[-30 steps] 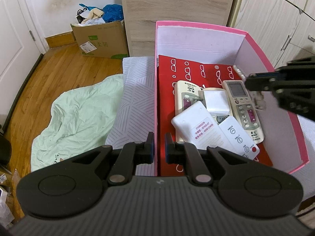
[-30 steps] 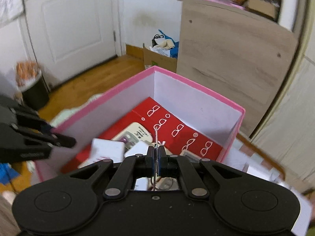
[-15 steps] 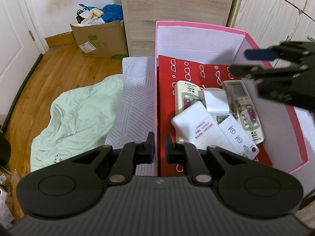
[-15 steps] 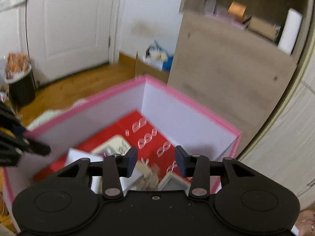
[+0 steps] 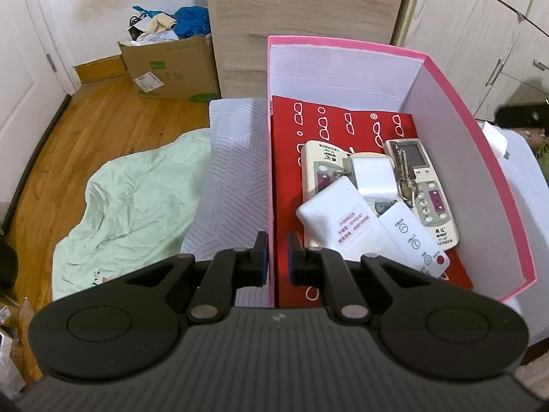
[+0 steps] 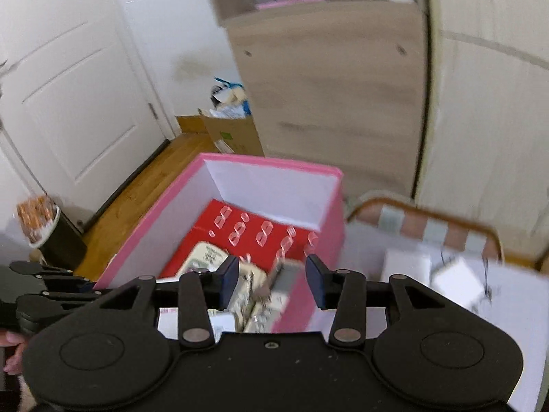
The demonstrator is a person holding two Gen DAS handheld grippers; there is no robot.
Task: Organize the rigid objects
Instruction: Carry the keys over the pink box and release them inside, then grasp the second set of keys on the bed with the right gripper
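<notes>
A pink box (image 5: 480, 158) with a red liner stands on the bed. In it lie two cream remotes (image 5: 435, 206), a slim white remote (image 5: 415, 243), a white charger block (image 5: 372, 178), a flat white device (image 5: 343, 219) and a bunch of keys (image 5: 405, 175) resting on the right remote. My left gripper (image 5: 274, 257) is shut on the box's left wall. My right gripper (image 6: 271, 281) hovers over the box's right wall (image 6: 329, 233); its jaws are opening and nothing is between them.
A striped pillow (image 5: 233, 178) and a green sheet (image 5: 130, 199) lie left of the box. A cardboard box (image 5: 168, 68) and a wooden cabinet (image 5: 302, 7) stand behind. Right of the pink box are a striped basket (image 6: 429, 223) and white items (image 6: 456, 278). A bin (image 6: 58, 240) stands by the door.
My right gripper opened and let go of the keys, which now lie on the remote in the box. It then swung right, away from over the box. My left gripper stayed put.
</notes>
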